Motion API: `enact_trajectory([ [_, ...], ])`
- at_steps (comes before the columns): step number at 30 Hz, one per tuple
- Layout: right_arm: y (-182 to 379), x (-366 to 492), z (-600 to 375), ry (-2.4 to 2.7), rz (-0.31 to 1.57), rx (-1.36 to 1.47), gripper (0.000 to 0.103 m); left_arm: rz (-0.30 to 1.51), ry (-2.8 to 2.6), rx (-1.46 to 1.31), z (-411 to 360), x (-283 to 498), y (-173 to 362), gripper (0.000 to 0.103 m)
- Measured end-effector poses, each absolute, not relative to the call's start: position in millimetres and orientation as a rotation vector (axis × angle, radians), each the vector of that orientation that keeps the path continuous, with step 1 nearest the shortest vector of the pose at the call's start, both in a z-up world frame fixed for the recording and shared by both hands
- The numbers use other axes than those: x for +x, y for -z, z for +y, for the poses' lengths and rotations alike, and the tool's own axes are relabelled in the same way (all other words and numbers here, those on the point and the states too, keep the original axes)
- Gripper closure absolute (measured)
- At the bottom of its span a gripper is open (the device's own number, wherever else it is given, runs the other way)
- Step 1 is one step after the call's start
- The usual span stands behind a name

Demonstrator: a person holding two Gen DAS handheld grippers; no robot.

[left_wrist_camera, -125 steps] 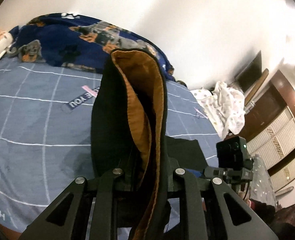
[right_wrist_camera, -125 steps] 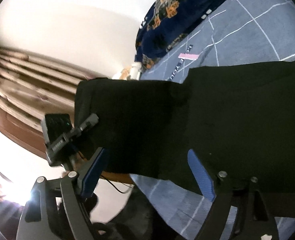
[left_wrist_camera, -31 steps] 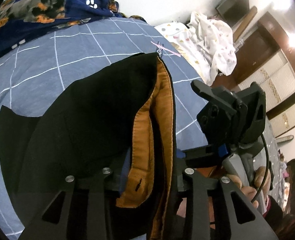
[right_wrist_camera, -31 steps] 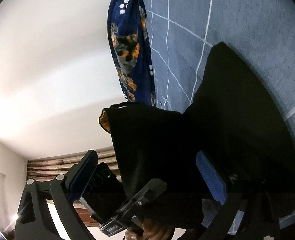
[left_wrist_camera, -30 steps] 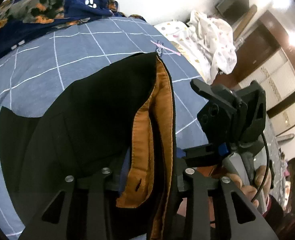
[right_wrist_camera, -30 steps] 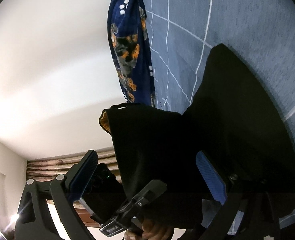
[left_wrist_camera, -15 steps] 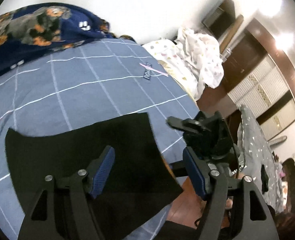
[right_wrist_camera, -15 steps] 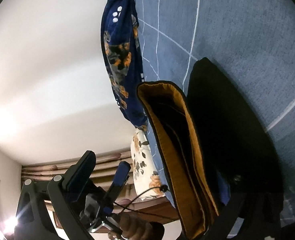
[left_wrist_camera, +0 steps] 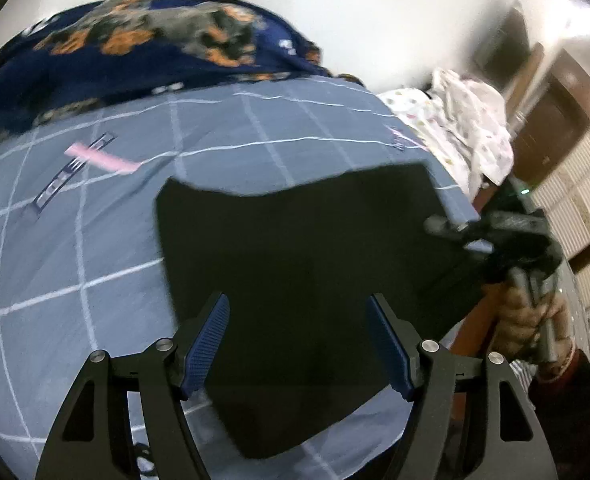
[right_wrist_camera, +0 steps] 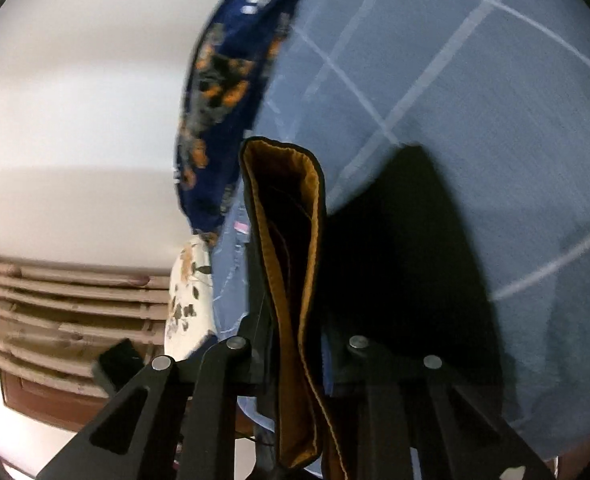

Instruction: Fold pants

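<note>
Blue grid-lined bedspread (left_wrist_camera: 95, 240) carries the black, tan-lined pants (left_wrist_camera: 303, 248) partly folded; left claw (left_wrist_camera: 299, 344) spread empty above them, right claw (right_wrist_camera: 295, 344) closing on their waistband.

The pants (left_wrist_camera: 303, 264) lay on the bed (left_wrist_camera: 75, 248), near its right edge. A blanket (left_wrist_camera: 135, 52) lay behind them against the wall, a heap of cloth (left_wrist_camera: 471, 132) to their right.

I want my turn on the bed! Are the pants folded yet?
Partly. The black pants already lie doubled on the blue bedspread. The right tongs are closing on the orange-lined waistband; the left tongs are open, empty. Another fold likely remains.
</note>
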State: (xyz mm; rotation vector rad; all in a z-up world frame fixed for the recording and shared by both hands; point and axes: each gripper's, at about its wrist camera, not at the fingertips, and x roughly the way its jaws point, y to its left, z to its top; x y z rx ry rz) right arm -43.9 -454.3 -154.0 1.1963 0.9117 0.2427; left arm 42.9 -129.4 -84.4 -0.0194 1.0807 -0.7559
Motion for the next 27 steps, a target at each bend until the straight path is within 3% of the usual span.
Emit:
enact_trajectory([
  [6, 128, -42, -466, -0.292, 0.775, 1.187, 0.088, 1.103, 0.685, -0.053, -109, 45, 104, 0.032],
  [12, 194, -71, -486, -0.178, 0.876, 1.394, 0.088, 1.132, 0.707, -0.017, -121, 38, 120, 0.032],
  [16, 203, -78, -490, -0.177, 0.879, 1.455, 0.087, 1.154, 0.716, 0.008, -130, 34, 129, 0.032],
  [23, 162, -89, -504, -0.096, 0.857, 1.251, 0.070, 1.166, 0.709, -0.006, -130, 35, 135, 0.032],
  [27, 133, -118, -498, -0.269, 0.796, 1.320, 0.065, 1.174, 0.712, -0.047, -124, 37, 133, 0.032],
])
